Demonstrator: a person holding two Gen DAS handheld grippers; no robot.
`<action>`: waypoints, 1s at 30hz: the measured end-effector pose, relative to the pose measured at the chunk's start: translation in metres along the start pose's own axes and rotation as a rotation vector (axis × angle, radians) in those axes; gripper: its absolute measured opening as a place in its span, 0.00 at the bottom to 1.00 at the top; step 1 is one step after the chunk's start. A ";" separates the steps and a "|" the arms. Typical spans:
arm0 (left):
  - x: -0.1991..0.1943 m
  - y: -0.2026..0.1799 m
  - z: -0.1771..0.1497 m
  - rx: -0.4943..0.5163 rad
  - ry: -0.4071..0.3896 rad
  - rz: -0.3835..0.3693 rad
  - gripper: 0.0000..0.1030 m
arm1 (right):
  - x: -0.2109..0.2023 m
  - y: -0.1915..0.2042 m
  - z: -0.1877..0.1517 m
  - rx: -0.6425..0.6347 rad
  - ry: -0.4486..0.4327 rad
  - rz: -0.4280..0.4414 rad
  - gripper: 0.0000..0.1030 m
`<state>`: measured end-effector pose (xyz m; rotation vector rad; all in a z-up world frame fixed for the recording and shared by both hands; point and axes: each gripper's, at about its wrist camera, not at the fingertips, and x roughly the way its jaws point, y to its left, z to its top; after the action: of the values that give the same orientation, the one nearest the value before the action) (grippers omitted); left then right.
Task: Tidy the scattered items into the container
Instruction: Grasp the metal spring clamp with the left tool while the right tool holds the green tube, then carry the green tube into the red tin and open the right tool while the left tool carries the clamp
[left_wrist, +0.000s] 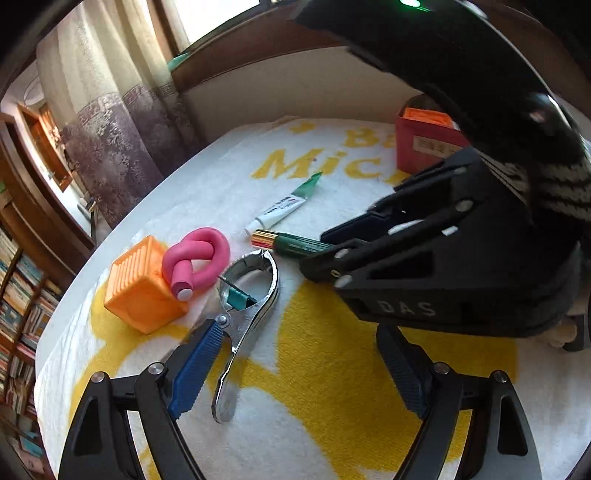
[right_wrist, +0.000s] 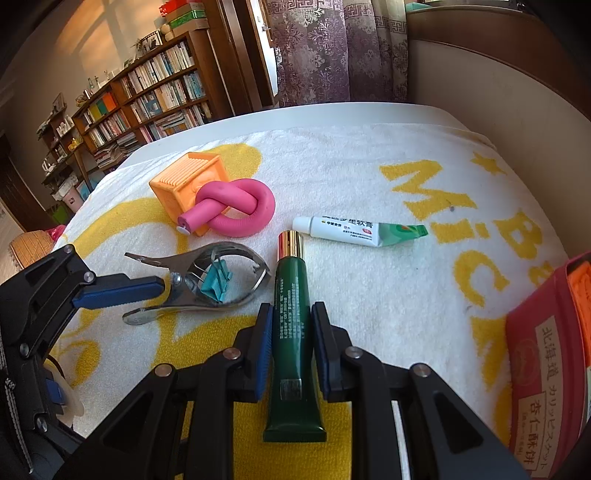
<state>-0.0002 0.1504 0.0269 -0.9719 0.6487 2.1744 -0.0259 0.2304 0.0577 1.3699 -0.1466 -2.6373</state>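
Right wrist: red box (right_wrist: 546, 373) "北海道".

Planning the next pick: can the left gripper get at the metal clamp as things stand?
Probably yes. The left gripper is open, and the metal clamp lies between its fingers on the towel with nothing over it. The right gripper, shut on the green tube, sits off to the side.

On the towel (right_wrist: 369, 177) lie two tubes, one dark green (right_wrist: 291, 332) and one white (right_wrist: 351, 230), two orange ribbed blocks, one far left (right_wrist: 184, 181) and one in the single red box (right_wrist: 546, 373) at right, one pink knotted roller (right_wrist: 240, 210), one metal clamp (right_wrist: 207, 284) and one teal binder clip (right_wrist: 218, 284).
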 end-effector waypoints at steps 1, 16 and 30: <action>0.001 0.010 0.001 -0.046 0.001 -0.002 0.85 | 0.000 0.000 0.000 0.003 0.000 0.003 0.23; 0.035 0.055 0.006 -0.138 0.058 -0.079 0.79 | 0.000 -0.001 0.000 0.007 0.002 0.006 0.22; -0.013 0.045 -0.005 -0.278 -0.016 -0.029 0.39 | 0.001 -0.002 0.000 0.005 -0.004 0.008 0.22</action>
<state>-0.0246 0.1123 0.0414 -1.0961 0.3262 2.2836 -0.0263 0.2321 0.0564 1.3624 -0.1588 -2.6350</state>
